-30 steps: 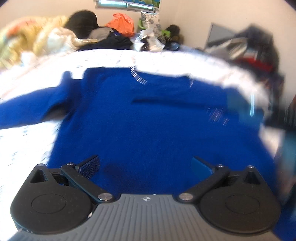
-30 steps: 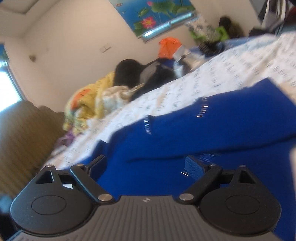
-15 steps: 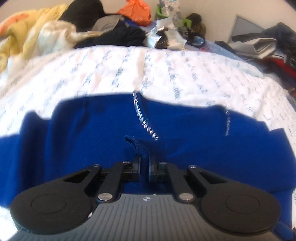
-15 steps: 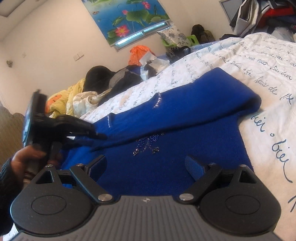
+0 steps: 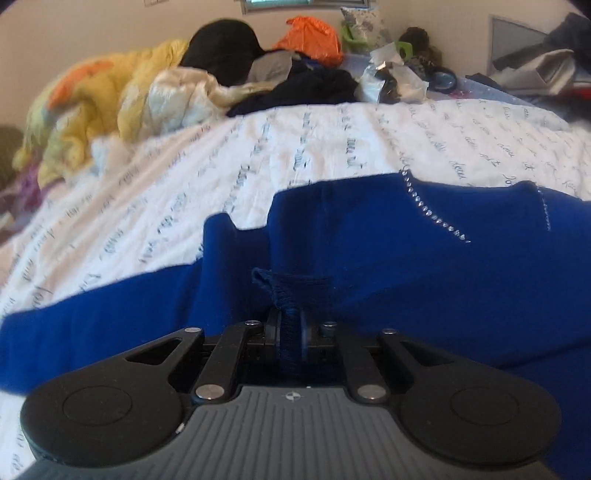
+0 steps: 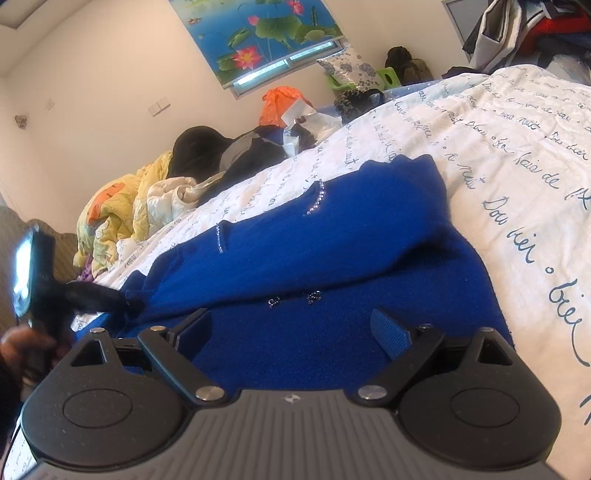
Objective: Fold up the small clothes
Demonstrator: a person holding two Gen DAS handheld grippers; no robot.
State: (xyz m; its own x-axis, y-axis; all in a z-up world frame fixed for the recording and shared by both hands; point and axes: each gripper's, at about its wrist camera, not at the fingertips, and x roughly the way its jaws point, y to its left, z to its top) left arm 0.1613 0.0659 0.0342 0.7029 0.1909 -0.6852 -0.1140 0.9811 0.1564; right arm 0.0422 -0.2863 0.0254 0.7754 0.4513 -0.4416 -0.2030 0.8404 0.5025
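Observation:
A blue sweater (image 5: 406,266) with rhinestone trim lies on the white printed bedsheet (image 5: 258,155). My left gripper (image 5: 290,325) is shut on a ribbed cuff or edge of the blue sweater, low over the cloth. In the right wrist view the sweater (image 6: 314,251) has one sleeve folded across its body. My right gripper (image 6: 291,325) is open and empty just above the sweater's lower part. The left gripper (image 6: 92,295) shows there at the left, at the sweater's far edge, held by a hand.
A heap of clothes and bedding (image 5: 155,85) lies along the far side of the bed, with an orange bag (image 5: 310,37) and other clutter. More piled clothes (image 6: 524,33) lie at the right. The sheet (image 6: 517,155) stretches to the right of the sweater.
My left gripper closed on the sweater's edge a second ago and has since pulled it left. My right gripper stayed open and came lower over the sweater.

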